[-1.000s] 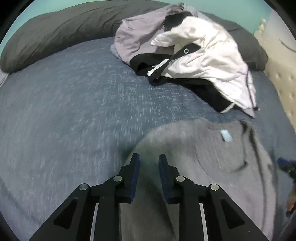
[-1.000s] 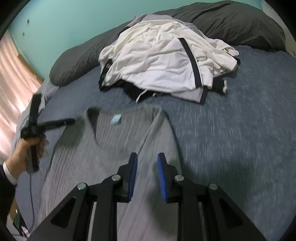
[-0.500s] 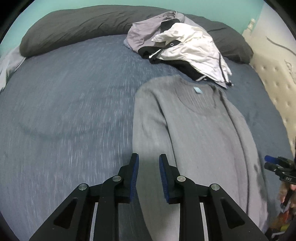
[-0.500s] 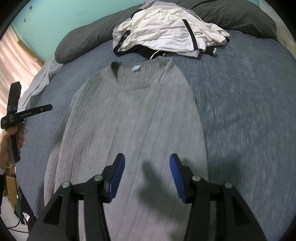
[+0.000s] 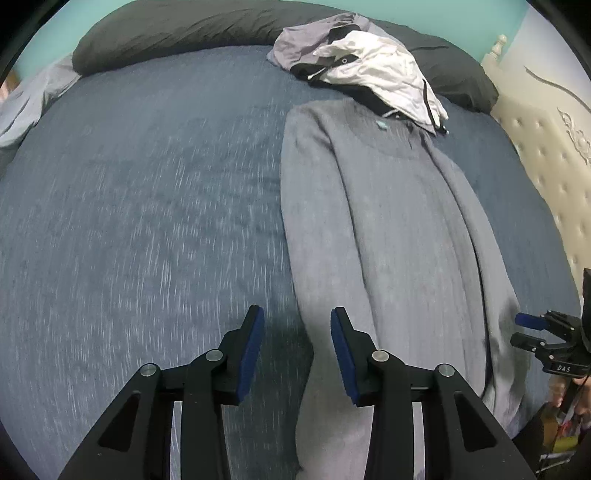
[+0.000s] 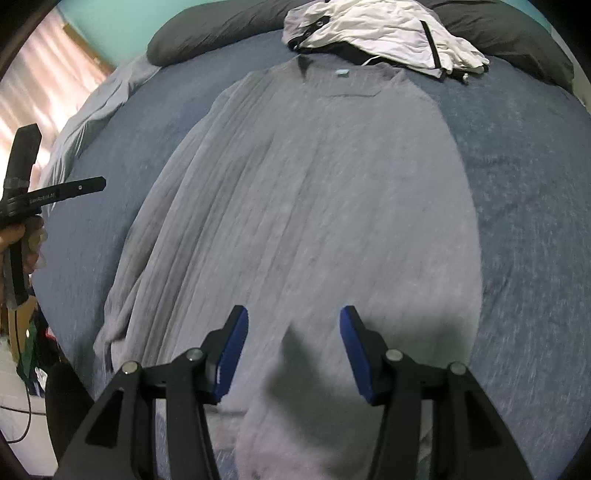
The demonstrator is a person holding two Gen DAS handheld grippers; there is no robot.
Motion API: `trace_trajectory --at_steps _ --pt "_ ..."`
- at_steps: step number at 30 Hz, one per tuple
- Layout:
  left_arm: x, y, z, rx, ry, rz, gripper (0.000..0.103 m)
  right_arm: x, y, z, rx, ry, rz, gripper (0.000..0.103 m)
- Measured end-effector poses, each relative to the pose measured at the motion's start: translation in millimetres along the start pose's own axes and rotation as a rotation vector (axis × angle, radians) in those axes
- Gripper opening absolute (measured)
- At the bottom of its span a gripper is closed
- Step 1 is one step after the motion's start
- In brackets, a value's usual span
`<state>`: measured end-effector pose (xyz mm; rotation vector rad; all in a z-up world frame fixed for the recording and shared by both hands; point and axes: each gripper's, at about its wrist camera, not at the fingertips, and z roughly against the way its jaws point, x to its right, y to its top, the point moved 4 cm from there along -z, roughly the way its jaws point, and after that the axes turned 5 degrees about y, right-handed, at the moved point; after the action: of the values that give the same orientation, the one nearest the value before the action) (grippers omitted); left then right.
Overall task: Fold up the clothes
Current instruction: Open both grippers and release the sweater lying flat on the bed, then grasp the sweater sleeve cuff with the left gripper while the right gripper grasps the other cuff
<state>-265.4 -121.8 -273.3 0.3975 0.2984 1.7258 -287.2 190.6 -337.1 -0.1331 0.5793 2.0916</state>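
A grey sweater (image 6: 306, 192) lies flat and lengthwise on the blue bed (image 5: 147, 206), neck end toward the pillows, with a small pale label (image 6: 341, 72) showing at the collar. Its sleeves seem folded in along the body, though blur makes the edges hard to read. The collar end touches, and is partly covered by, a heap of white, black and lilac clothes (image 5: 369, 70) that sits against the long dark pillow (image 5: 177, 33).

The left tongs (image 5: 297, 350) hang over the sweater's left edge near the hem, with their jaws opening and nothing pressed between them; one pad is over the bedspread, the other over the grey cloth. The right tongs (image 6: 291, 350) hang over the hem end of the sweater, jaws apart and empty, their shadow falling on the fabric below.

Each view catches the other tool at its margin, with a hand (image 6: 22, 243) gripping the left one's handle. A cream tufted headboard (image 5: 546, 155) runs along the bed's right side, and a pink curtain (image 6: 48, 81) hangs at the left.
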Motion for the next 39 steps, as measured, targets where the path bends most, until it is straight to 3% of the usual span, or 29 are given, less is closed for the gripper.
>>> trace_trajectory --at_steps 13,30,35,39 --pt "9.0 -76.4 6.2 -0.059 0.002 -0.04 0.042 -30.1 -47.0 -8.9 -0.029 -0.033 0.013 0.053" --pt "14.9 -121.9 -6.0 -0.103 0.007 -0.059 0.042 -34.4 -76.2 -19.9 -0.068 -0.105 0.061 0.052" --pt "18.1 -128.2 -9.1 -0.114 0.004 -0.062 0.042 -30.5 -80.6 -21.6 -0.069 -0.114 0.062 0.037" --pt "20.3 -130.9 -10.4 -0.119 0.004 -0.067 0.042 -26.3 -81.8 -24.0 -0.071 -0.108 0.06 0.016"
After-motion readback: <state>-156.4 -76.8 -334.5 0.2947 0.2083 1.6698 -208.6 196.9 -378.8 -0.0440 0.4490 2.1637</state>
